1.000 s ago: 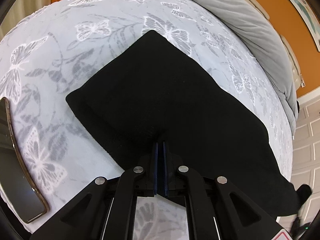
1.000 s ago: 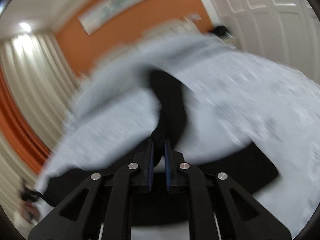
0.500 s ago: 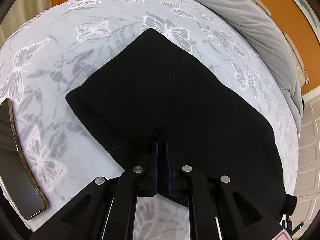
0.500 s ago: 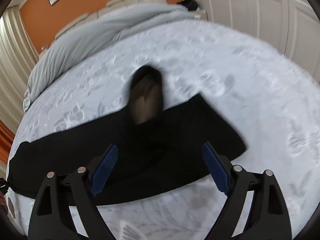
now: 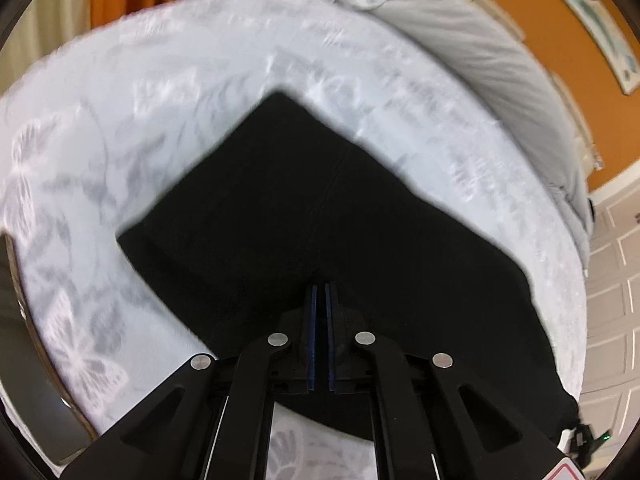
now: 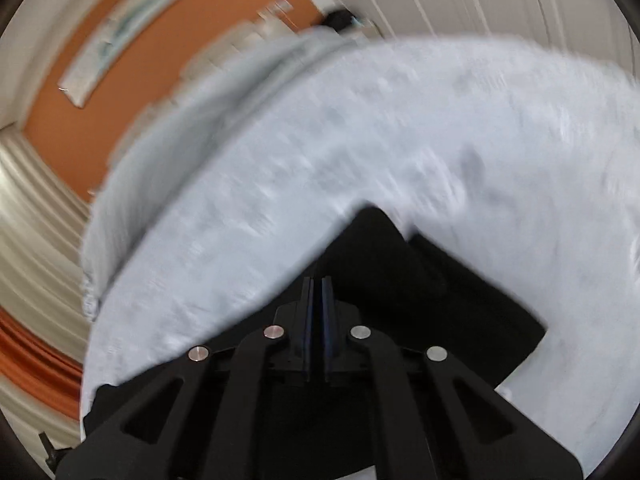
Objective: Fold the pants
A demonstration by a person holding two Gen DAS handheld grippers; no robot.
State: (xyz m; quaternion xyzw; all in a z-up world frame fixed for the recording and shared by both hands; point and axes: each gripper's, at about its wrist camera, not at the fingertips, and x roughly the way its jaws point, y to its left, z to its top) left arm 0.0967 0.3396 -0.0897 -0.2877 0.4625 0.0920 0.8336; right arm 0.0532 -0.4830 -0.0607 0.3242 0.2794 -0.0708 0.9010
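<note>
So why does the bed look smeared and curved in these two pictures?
Left wrist view: mild motion blur softens the bedspread; the black pants edges stay readable. Right wrist view: heavier smear. Both: fisheye bends the bed, while each tool stays sharp.

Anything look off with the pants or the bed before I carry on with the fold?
Nothing stands out. The black pants lie flat on the butterfly bedspread; in the right wrist view one corner is doubled over, as folding would leave it. Both views are motion-blurred.

Pants (image 5: pixel 304 216) matt black knit cloth; bedspread (image 5: pixel 200 92) soft printed fabric.
</note>
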